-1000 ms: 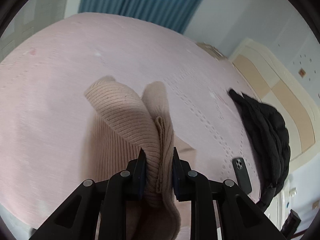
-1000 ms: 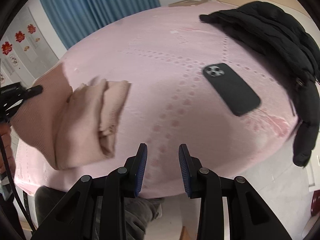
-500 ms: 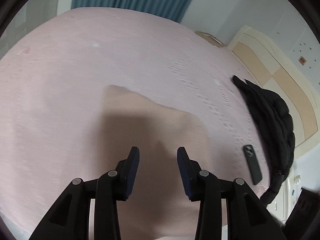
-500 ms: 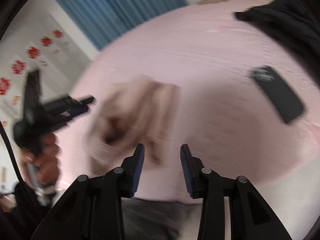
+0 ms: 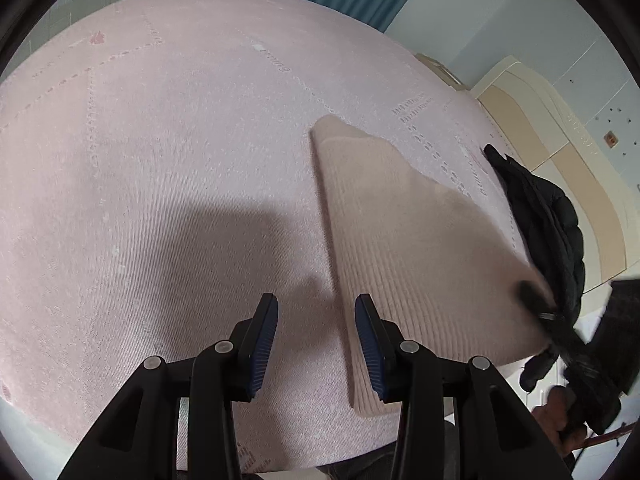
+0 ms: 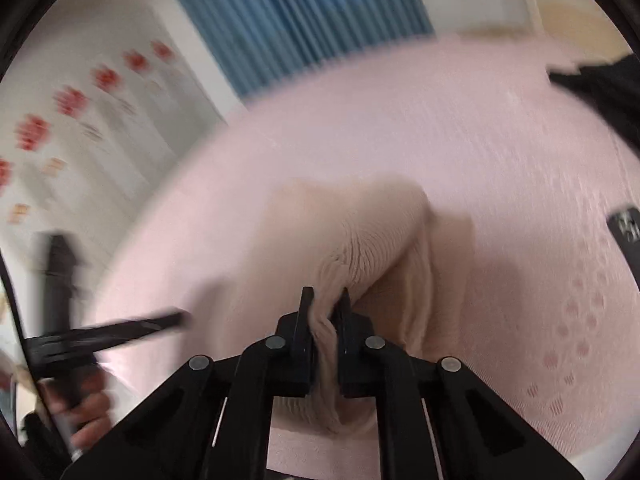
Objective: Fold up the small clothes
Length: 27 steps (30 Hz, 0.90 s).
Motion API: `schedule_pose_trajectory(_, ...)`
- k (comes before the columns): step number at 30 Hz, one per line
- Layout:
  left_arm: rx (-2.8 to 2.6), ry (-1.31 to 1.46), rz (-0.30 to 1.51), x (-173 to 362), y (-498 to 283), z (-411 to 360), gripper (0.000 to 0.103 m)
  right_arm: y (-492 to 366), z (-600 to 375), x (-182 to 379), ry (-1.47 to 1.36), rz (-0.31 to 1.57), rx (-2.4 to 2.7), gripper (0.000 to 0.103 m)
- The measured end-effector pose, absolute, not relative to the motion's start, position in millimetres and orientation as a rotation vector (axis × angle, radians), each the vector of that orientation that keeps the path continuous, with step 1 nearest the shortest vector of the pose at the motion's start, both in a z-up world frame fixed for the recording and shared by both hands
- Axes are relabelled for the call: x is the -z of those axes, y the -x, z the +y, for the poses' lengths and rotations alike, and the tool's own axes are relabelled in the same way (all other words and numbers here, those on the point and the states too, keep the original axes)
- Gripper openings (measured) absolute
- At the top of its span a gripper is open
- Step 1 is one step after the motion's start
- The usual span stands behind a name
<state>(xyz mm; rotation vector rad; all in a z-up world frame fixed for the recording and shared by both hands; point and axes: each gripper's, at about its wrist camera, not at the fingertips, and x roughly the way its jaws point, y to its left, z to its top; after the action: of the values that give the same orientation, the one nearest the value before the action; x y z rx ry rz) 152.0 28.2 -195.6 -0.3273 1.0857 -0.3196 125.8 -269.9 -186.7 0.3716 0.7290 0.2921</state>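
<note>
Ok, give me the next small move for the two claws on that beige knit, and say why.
Probably lift the right claw and carry its pinched edge across the beige knit to make the next fold. Its jaws have just closed on a bunched edge of the knit, while the left claw is open with nothing between its jaws, over the pink bedcover beside the knit's near edge.

- Your knit garment [image 5: 404,248] lay on the bed [image 5: 168,168], toward its right side.
- The jacket [image 5: 548,216] sat right of it, by the headboard [image 5: 560,148].
- The phone [image 6: 628,232] lay between them.
</note>
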Motion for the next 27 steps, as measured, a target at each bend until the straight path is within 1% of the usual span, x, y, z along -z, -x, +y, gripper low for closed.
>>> schedule_pose_trajectory(2, 0.341, 0.331, 1.079, 196.5, -149.5, 29.1, 0.038, -112.8, -278.5, 187.2, -0.362, 0.738, -0.253, 0.008)
schedule_pose_trajectory(4, 0.358, 0.333, 1.078, 197.9, -149.2, 28.5, 0.038, -109.0, -285.4, 209.7, -0.339, 0.815, -0.166, 0.008)
schedule_pose_trajectory(5, 0.363, 0.334, 1.081, 198.9, -149.9, 27.0, 0.038, -111.9, -290.3, 234.8, -0.343, 0.914, -0.108, 0.008)
schedule_pose_trajectory(7, 0.375, 0.332, 1.086, 199.4, -150.1, 25.3, 0.038, -109.7, -295.2, 251.6, -0.386, 0.958, -0.095, 0.009)
schedule_pose_trajectory(8, 0.381, 0.327, 1.085, 198.7, -149.8, 24.3, 0.038, -106.0, -296.4, 247.6, -0.391, 0.944, -0.098, 0.014)
schedule_pose_trajectory(9, 0.387, 0.322, 1.079, 197.8, -149.8, 23.1, 0.038, -103.9, -296.0, 240.8, -0.381, 0.932, -0.1, 0.023)
schedule_pose_trajectory(10, 0.394, 0.317, 1.074, 197.1, -150.0, 22.1, 0.038, -102.8, -295.3, 230.3, -0.371, 0.908, -0.111, 0.028)
schedule_pose_trajectory(11, 0.396, 0.315, 1.073, 196.6, -150.9, 21.1, 0.038, -103.6, -295.0, 223.3, -0.367, 0.886, -0.118, 0.031)
schedule_pose_trajectory(13, 0.393, 0.317, 1.08, 198.7, -152.6, 20.8, 0.038, -109.5, -294.3, 211.2, -0.357, 0.849, -0.121, 0.034)
schedule_pose_trajectory(14, 0.396, 0.325, 1.083, 199.4, -153.0, 21.0, 0.038, -116.5, -294.5, 208.6, -0.357, 0.844, -0.111, 0.038)
schedule_pose_trajectory(15, 0.396, 0.328, 1.083, 199.4, -153.5, 20.5, 0.038, -125.6, -295.4, 209.1, -0.369, 0.851, -0.104, 0.038)
schedule_pose_trajectory(19, 0.387, 0.326, 1.085, 200.3, -154.9, 19.7, 0.038, -158.2, -296.5, 215.2, -0.401, 0.897, -0.083, 0.038)
schedule_pose_trajectory(20, 0.387, 0.327, 1.088, 200.8, -156.0, 18.7, 0.038, -169.6, -294.0, 220.4, -0.379, 0.93, -0.074, 0.028)
schedule_pose_trajectory(21, 0.385, 0.328, 1.089, 201.1, -157.3, 18.5, 0.038, -174.1, -286.9, 220.7, -0.347, 0.941, -0.081, 0.016)
schedule_pose_trajectory(23, 0.389, 0.328, 1.087, 201.1, -158.0, 17.9, 0.038, -165.4, -280.3, 203.6, -0.27, 0.833, -0.153, 0.013)
schedule_pose_trajectory(25, 0.392, 0.324, 1.086, 201.4, -157.7, 17.8, 0.038, -146.1, -290.1, 184.8, -0.288, 0.708, -0.22, 0.011)
schedule_pose_trajectory(27, 0.404, 0.319, 1.087, 202.6, -157.8, 17.3, 0.038, -144.7, -305.1, 189.9, -0.319, 0.733, -0.163, 0.011)
